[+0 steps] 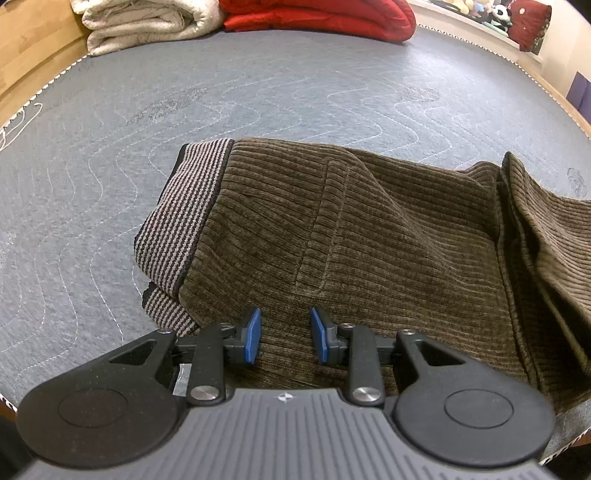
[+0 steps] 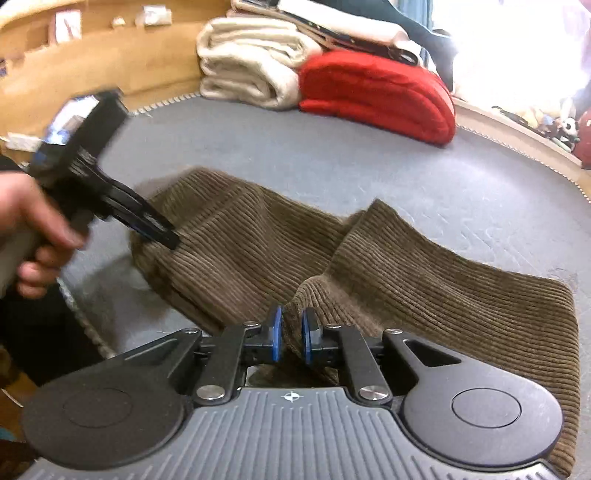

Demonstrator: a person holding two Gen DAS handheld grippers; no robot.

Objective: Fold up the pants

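Observation:
Brown corduroy pants (image 1: 369,229) lie on the grey quilted mattress (image 1: 258,96), their striped waistband (image 1: 181,218) at the left. My left gripper (image 1: 285,336) is open, its blue pads (image 1: 253,334) apart over the fabric near the waist. In the right wrist view the pants (image 2: 424,273) lie folded over, and my right gripper (image 2: 291,338) is shut on a raised fold of the fabric. The left gripper (image 2: 162,232) shows there too, held by a hand and touching the pants' left end.
A folded cream blanket (image 1: 147,22) and a red blanket (image 1: 321,16) lie at the mattress's far edge. A wooden bed frame (image 1: 26,62) runs along the left. Stuffed toys (image 1: 491,14) sit at the far right.

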